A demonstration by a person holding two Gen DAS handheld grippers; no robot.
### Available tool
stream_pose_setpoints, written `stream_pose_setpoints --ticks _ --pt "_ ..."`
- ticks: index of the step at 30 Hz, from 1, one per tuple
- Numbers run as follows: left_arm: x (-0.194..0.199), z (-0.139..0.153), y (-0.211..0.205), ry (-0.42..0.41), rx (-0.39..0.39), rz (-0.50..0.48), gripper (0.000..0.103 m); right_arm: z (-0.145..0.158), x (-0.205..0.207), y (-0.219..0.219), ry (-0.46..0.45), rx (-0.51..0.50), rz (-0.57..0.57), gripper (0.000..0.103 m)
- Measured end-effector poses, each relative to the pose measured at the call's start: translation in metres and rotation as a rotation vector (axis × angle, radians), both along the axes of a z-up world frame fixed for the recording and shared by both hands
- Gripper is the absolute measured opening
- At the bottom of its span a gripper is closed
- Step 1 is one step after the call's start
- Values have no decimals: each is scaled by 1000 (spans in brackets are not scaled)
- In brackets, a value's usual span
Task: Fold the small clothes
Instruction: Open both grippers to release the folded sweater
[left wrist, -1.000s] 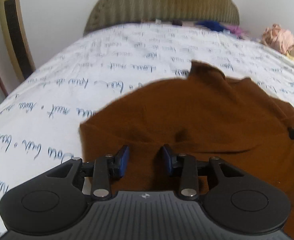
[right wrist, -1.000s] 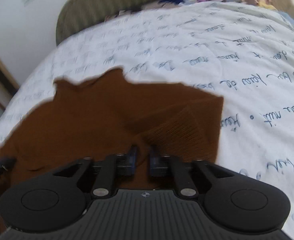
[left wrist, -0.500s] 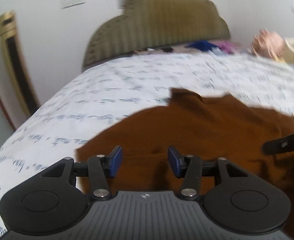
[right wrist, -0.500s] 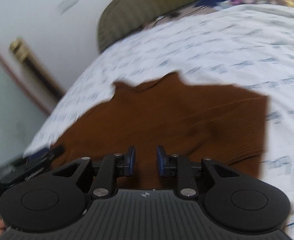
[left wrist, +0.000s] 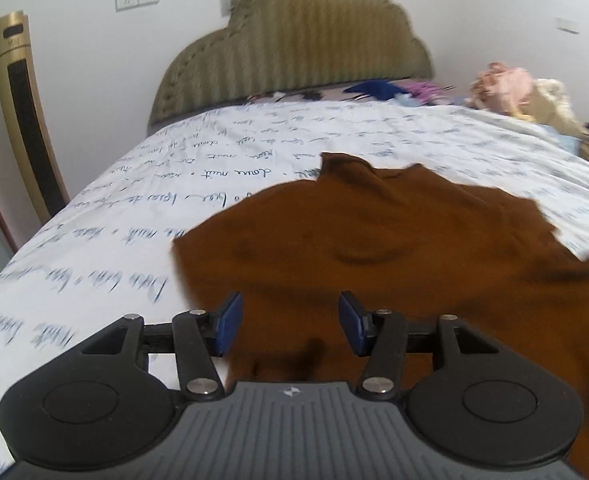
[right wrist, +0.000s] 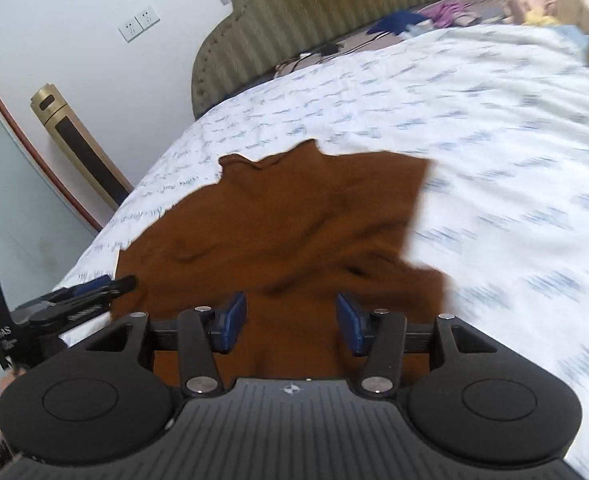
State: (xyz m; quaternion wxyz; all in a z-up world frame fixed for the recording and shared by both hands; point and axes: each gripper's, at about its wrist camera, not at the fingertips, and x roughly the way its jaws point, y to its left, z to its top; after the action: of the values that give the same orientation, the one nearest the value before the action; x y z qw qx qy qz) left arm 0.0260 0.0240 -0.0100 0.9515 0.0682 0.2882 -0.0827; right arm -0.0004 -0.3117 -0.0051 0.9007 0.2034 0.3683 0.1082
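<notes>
A brown knitted garment [left wrist: 374,240] lies spread on the white bed sheet [left wrist: 114,216], its collar pointing toward the headboard; the right wrist view shows the same brown garment [right wrist: 294,220]. My left gripper [left wrist: 290,322] hovers over the garment's near left part, its jaws opening, nothing between the blue pads. My right gripper [right wrist: 291,322] hangs over the near right part, jaws also opening, with no cloth pinched. In the right wrist view my left gripper [right wrist: 94,286] shows at the left edge, beside the garment's left side.
An olive padded headboard [left wrist: 294,48] closes the far end of the bed. A pile of pink, cream and blue clothes [left wrist: 510,88] lies at the far right. A gold tower fan [left wrist: 22,120] stands by the wall left of the bed.
Both grippers opened and drew back and up from the garment. The right one, shut a second ago at the folded-in sleeve, let go. More of the room now shows in both views.
</notes>
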Motion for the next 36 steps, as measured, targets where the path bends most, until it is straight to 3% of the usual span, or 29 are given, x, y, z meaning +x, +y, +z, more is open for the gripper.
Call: stream_pose_setpoints --ticks 5,12,16,20,28,31,36 --pt "-80 -1 41 -36 -48 11 69 1 -80 -37 14 3 -11 52" --pt "-137 -21 77 64 -139 48 69 -30 -131 -44 103 84 -4 53" --pt "-162 -32 80 115 -186 -3 69 -44 -149 -34 138 115 32 52" --pt "-176 -38 73 114 -176 -55 76 -51 -162 -25 138 150 64 53" --pt "-189 -38 50 144 -231 -187 76 -54 -162 -17 136 134 55 53" --pt "-181 -50 39 212 -234 -188 76 -56 -160 -16 135 142 49 53" --pt "-181 -52 44 220 -302 -174 76 -56 -163 -17 128 144 57 53"
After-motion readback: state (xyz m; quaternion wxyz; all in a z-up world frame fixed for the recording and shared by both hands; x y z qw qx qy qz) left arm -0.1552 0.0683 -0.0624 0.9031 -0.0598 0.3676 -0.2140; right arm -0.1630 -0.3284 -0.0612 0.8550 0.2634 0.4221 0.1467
